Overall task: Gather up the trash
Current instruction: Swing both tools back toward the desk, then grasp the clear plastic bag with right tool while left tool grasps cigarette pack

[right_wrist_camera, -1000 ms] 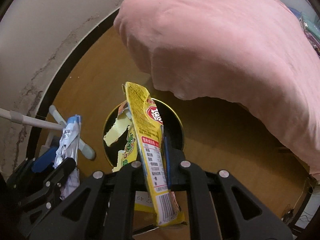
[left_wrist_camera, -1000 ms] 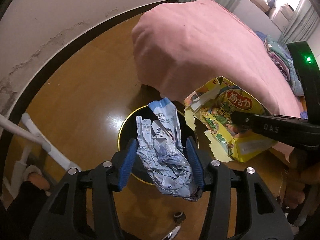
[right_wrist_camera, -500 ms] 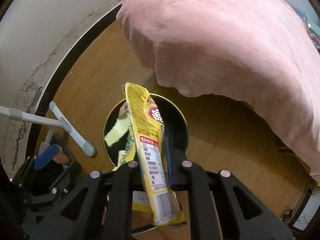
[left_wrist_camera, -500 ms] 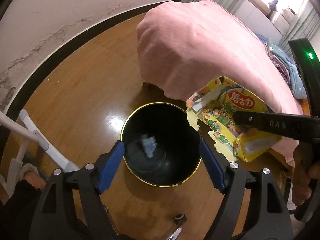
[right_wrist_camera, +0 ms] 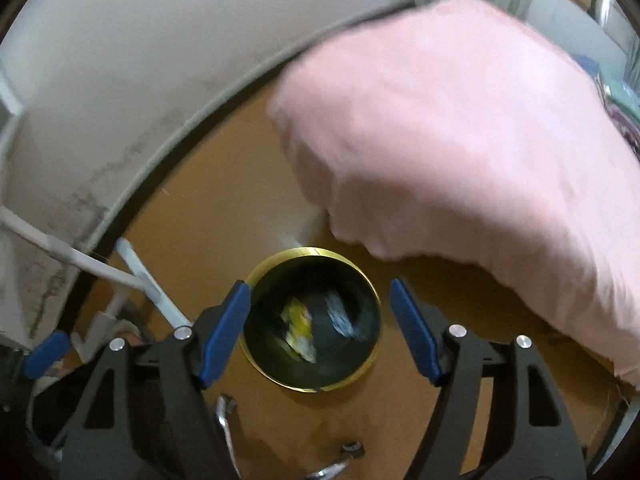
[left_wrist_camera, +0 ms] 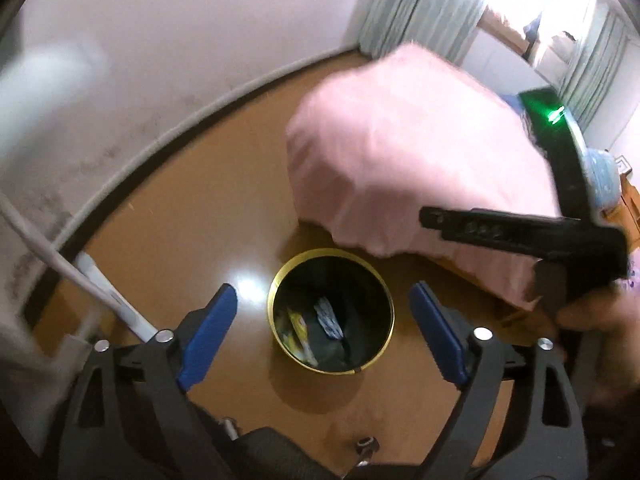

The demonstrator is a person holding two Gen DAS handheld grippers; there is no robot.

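Note:
A black trash bin with a gold rim [left_wrist_camera: 390, 312] [right_wrist_camera: 370, 276] stands on the wooden floor below both grippers. Inside it lie the yellow snack box [left_wrist_camera: 298, 324] [right_wrist_camera: 298, 322] and the crumpled blue-white wrapper [left_wrist_camera: 330, 318] [right_wrist_camera: 340, 314]. My left gripper [left_wrist_camera: 324, 322] hangs above the bin, its jaws opening wide with nothing between its blue pads. My right gripper [right_wrist_camera: 320, 326] is likewise above the bin, jaws opening and empty. The right gripper's black body also shows at the right of the left wrist view [left_wrist_camera: 520, 232], held by a hand.
A bed under a pink cover [left_wrist_camera: 408, 152] [right_wrist_camera: 460, 128] overhangs the bin's far right side. White metal tubes of a frame [left_wrist_camera: 100, 292] [right_wrist_camera: 132, 276] stand at the left by the stained wall. Curtains and a bright window [left_wrist_camera: 520, 8] are far behind.
Both grippers opened and rose. The wrapper dropped from the left one into the bin first, then the yellow box fell from the right one. Both pieces now lie in the bin.

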